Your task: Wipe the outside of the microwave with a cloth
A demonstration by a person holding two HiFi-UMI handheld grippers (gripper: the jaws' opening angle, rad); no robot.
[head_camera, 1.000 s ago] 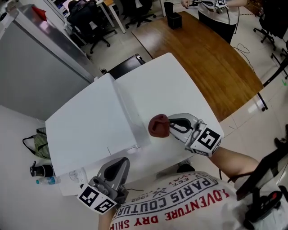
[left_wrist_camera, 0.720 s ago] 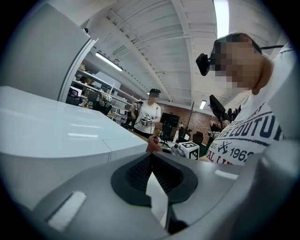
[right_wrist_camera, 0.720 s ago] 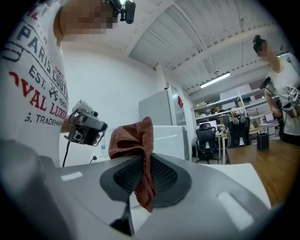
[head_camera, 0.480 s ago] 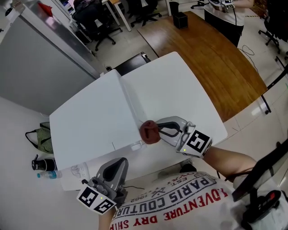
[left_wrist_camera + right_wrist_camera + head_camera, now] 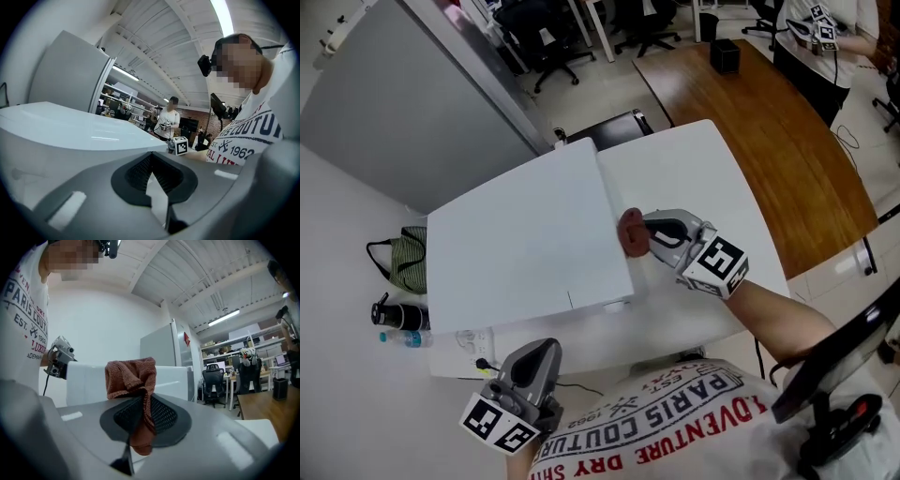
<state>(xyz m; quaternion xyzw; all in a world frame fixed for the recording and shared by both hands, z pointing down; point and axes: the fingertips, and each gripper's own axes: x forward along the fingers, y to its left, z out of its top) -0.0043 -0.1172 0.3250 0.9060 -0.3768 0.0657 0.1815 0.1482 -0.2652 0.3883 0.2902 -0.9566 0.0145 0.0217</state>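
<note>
Cloth (image 5: 632, 232) pinched in right tongs (image 5: 648, 234) touches microwave (image 5: 525, 244) side, forearm (image 5: 780, 311) outstretched; left tongs (image 5: 546, 350), pressed together, held low.

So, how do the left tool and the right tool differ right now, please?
The right tool grips a reddish cloth; the left tool is shut on nothing. The right tool is at the microwave's side edge; the left tool sits low by the person's shirt. Both are grey and shut.

Left gripper (image 5: 544, 356) low by the torso, jaws together, right gripper (image 5: 650, 234) reached forward, jaws clamped on cloth (image 5: 632, 232)
</note>
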